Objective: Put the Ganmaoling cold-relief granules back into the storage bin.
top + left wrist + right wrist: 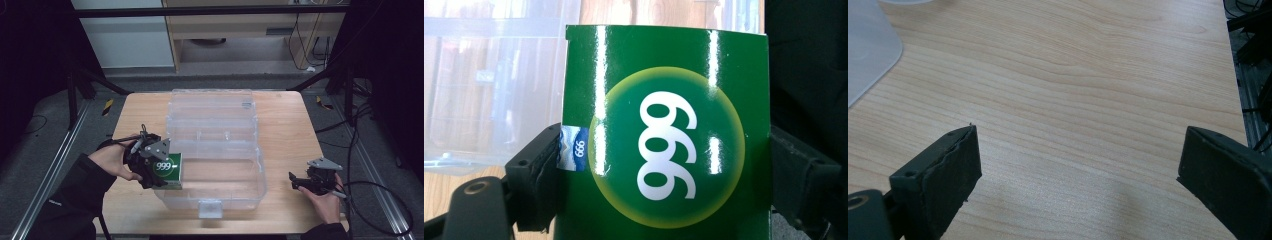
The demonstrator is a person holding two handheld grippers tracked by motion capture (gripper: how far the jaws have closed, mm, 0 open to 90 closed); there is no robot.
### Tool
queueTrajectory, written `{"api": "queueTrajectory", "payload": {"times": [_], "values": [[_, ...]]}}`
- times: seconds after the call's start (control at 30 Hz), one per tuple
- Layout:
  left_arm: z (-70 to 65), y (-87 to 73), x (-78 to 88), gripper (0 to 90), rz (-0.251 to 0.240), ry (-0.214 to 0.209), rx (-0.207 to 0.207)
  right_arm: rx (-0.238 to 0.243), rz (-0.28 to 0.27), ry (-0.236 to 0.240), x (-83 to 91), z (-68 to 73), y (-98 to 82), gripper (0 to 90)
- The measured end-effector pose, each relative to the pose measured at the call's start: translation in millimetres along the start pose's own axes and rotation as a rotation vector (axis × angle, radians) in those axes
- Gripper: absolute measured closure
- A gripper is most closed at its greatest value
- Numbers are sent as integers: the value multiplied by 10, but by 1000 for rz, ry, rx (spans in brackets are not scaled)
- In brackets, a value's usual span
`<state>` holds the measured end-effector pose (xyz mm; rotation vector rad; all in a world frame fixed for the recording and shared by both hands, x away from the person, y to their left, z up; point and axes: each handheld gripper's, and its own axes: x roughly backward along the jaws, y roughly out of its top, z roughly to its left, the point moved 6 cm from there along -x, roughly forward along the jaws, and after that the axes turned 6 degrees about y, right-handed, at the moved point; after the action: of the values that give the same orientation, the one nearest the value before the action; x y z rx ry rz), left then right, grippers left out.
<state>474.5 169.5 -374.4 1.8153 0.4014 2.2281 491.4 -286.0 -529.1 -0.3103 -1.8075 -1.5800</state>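
1. Left gripper (pixel 156 172) has the green "999" carton (pixel 664 145) clamped side to side, jaws about half open, pads on both side walls. The carton hangs at the left front corner of the clear plastic storage box (pixel 250 172), lid open.
2. Prob. light, thin card w/ glossy skin: slippery, dents if squeezed hard.
3. Best hold: mid-height on the flat sides, as now.
4. Right gripper (pixel 300 181) is empty, jaws wide, over bare bench (pixel 1088 80).

In the left gripper view, the green box (pixel 664 145) runs off the bottom edge, and it hides most of the clear plastic case (pixel 489 85) behind it. In the high view, the left gripper (pixel 159 172) covers the box's left side. The right gripper (pixel 1078 185) has its 2 jaws cut by the frame's lower edge.
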Motion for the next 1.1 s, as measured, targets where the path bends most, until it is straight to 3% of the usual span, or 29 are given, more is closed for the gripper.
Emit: {"api": "queueTrajectory", "payload": {"times": [0.63,1.07,1.1], "values": [[29,79,-155,152,-33,-5,-39,7,3,3,-6,4,-3,37],[6,6,-257,153,-34,-23,-29,13,10,3,-13,8,-9,37],[-17,2,-259,153,-33,-26,0,13,9,2,-13,8,-8,37]]}}
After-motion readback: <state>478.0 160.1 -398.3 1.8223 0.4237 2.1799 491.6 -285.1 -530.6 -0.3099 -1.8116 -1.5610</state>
